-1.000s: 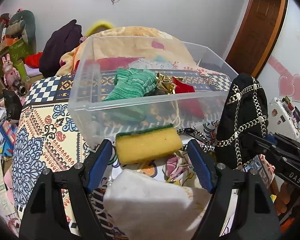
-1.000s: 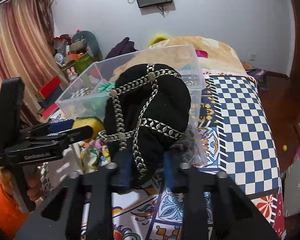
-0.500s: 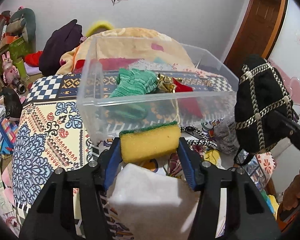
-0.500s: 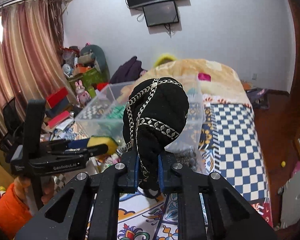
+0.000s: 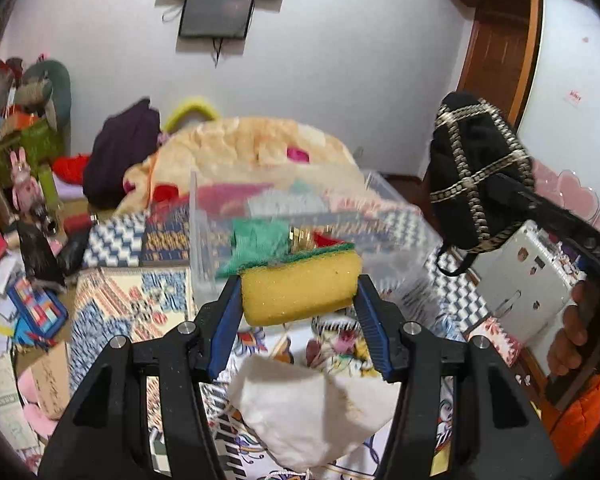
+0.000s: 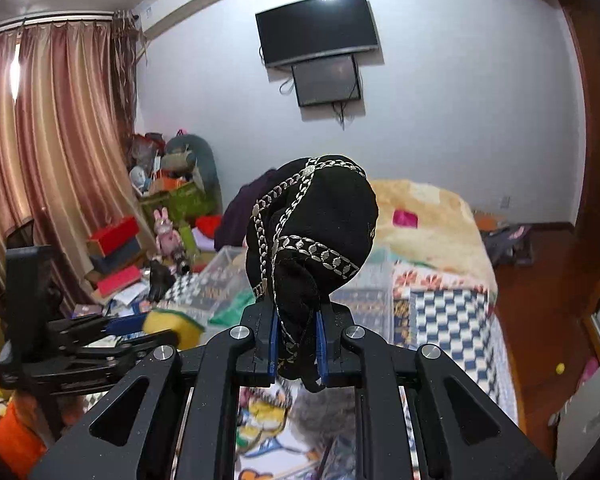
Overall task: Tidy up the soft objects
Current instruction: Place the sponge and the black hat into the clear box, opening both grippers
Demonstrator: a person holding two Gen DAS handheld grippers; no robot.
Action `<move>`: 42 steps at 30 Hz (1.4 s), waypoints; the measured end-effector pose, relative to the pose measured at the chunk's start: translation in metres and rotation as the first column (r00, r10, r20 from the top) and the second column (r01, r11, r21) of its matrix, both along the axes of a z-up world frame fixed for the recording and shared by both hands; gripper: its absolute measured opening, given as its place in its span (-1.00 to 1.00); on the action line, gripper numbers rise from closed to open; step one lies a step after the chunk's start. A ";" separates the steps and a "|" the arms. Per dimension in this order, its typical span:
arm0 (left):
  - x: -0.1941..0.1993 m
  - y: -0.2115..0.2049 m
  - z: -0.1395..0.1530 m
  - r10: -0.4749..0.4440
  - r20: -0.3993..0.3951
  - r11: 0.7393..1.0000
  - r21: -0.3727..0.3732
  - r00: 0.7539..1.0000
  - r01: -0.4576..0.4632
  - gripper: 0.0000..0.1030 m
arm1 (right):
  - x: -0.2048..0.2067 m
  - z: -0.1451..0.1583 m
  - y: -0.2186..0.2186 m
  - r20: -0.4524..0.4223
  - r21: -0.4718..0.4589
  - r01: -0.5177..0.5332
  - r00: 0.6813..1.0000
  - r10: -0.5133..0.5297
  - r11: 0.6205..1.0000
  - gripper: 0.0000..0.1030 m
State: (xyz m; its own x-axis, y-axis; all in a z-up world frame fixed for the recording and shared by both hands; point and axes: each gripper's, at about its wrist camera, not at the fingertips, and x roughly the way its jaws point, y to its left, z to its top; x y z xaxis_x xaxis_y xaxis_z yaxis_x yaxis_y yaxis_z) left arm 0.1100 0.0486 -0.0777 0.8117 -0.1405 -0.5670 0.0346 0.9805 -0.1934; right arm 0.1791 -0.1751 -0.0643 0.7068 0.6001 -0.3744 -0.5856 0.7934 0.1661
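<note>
The left gripper [image 5: 298,300] is closed part-way, its blue pads pressed on both ends of a yellow sponge [image 5: 298,290] with a green top, held above the patterned bedspread [image 5: 136,296] in front of the clear plastic bin [image 5: 204,236]. The right gripper [image 6: 297,346] is pinched nearly closed on a black bag [image 6: 312,232] with silvery chain trim, raised in the air. A white cloth [image 5: 312,412] lies below the left gripper, apparently on the bedspread, and a wall television [image 6: 318,34] hangs in the cluttered bedroom.
</note>
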 end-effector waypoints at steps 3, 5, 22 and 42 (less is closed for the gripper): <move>0.002 0.003 0.015 0.006 0.040 1.000 0.007 0.999 -0.007 0.08 | 0.009 0.007 0.004 0.025 0.007 0.007 1.000 -0.007 1.000 -0.75; 0.005 0.005 0.024 0.014 0.061 1.000 0.020 0.998 -0.015 0.08 | 0.010 0.010 0.007 0.040 0.006 0.012 0.999 -0.012 1.000 -0.75; 0.075 0.005 -0.002 0.016 -0.048 0.997 0.075 0.999 -0.012 0.08 | 0.050 -0.018 0.044 -0.025 -0.107 0.020 0.999 -0.023 0.994 -0.75; 0.104 -0.012 -0.044 -0.002 -0.162 0.988 0.153 0.987 0.027 0.27 | 0.076 -0.053 0.059 -0.209 -0.223 -0.030 0.978 -0.017 0.974 -0.56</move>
